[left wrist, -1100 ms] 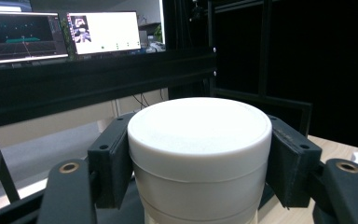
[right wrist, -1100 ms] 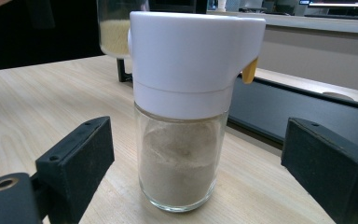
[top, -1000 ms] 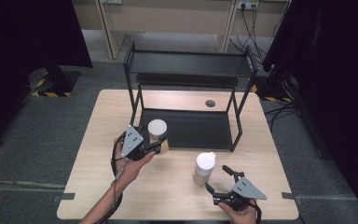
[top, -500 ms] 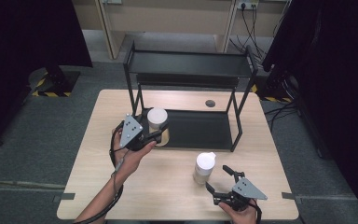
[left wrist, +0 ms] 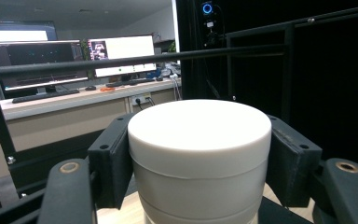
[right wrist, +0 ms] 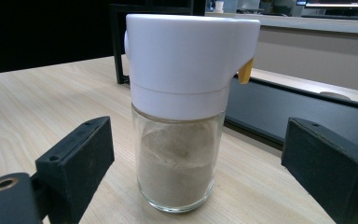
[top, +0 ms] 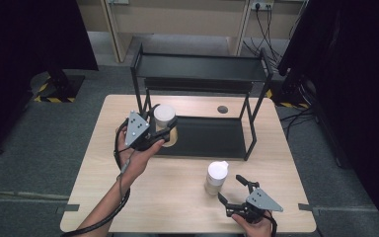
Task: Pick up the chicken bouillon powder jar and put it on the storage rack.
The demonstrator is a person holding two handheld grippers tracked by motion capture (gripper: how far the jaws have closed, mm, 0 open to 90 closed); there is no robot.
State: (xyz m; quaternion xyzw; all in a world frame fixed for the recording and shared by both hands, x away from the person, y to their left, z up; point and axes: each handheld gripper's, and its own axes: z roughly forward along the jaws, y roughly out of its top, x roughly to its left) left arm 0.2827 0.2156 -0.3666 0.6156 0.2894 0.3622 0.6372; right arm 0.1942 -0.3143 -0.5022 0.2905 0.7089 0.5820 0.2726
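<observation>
White jar: a round jar (left wrist: 199, 154) with a flat white lid sits clamped between the two black jaws of the left gripper (top: 164, 132), upright, with a pad pressed to each side of it.
Left gripper position: held above the left end of the black rack's (top: 197, 74) lower shelf, near the table's (top: 177, 197) left half, the jar lifted clear of the wood.
Key relation: the rack's top shelf lies up and beyond the jar; in the left gripper view a black rail crosses just above the lid line, so I judge the jar must rise higher to clear it. The jar's long axis stands vertical.
Right gripper: the right gripper (top: 233, 193) rests near the table's front right corner, jaws spread wide and empty.
Shaker: a glass shaker (right wrist: 186, 112) with a white cap and tan powder stands upright on the table just ahead of the open jaws, between them but untouched.
Nearer hand: the right hand is nearer the shaker; the left hand holds the jar.
Change: compared with a second ago, the left gripper and jar sit higher and closer to the rack's left post; the right gripper and shaker are unmoved.
</observation>
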